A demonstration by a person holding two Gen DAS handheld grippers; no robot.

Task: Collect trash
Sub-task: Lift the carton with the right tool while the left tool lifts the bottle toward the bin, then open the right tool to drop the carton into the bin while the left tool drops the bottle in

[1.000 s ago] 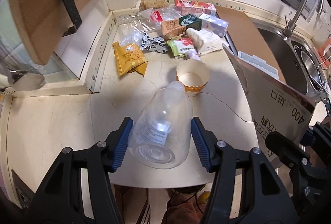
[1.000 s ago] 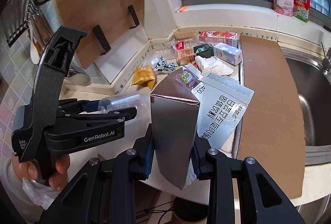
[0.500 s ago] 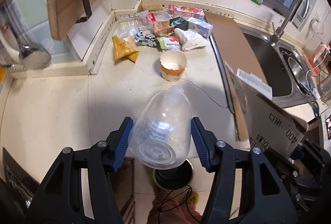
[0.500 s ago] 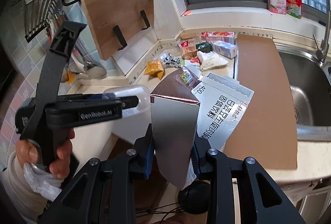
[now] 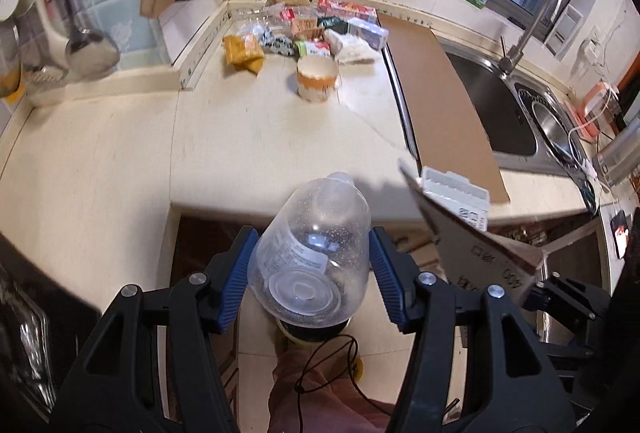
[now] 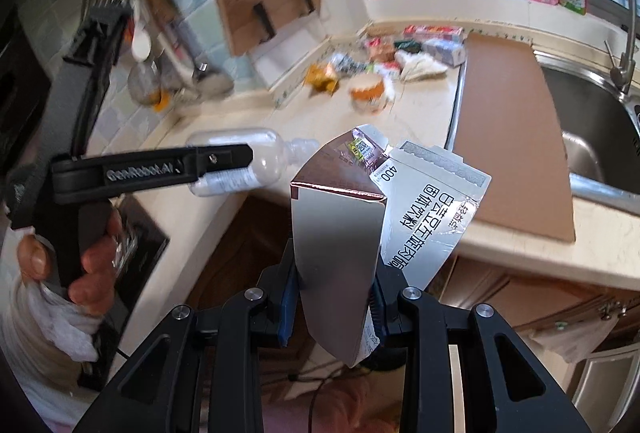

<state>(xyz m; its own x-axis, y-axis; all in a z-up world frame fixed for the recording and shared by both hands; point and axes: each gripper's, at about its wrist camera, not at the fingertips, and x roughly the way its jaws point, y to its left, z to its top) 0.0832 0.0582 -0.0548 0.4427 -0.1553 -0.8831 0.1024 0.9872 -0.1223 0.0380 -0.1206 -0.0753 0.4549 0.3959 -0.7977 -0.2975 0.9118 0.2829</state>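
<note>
Both hands have drawn back off the counter (image 5: 248, 137) — your left gripper (image 5: 310, 273) clamps the clear bottle (image 5: 316, 249), your right gripper (image 6: 334, 305) pinches the flattened carton (image 6: 340, 249); both now hang past the edge, ready for binning.

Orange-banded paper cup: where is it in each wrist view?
Left wrist: paper cup stands upper centre on the counter, in front of the wrapper pile.
Right wrist: paper cup sits upper centre, blurred, left of the brown board.
Shared landmark: the brown board beside the sink, to the cup's right in both.
</note>
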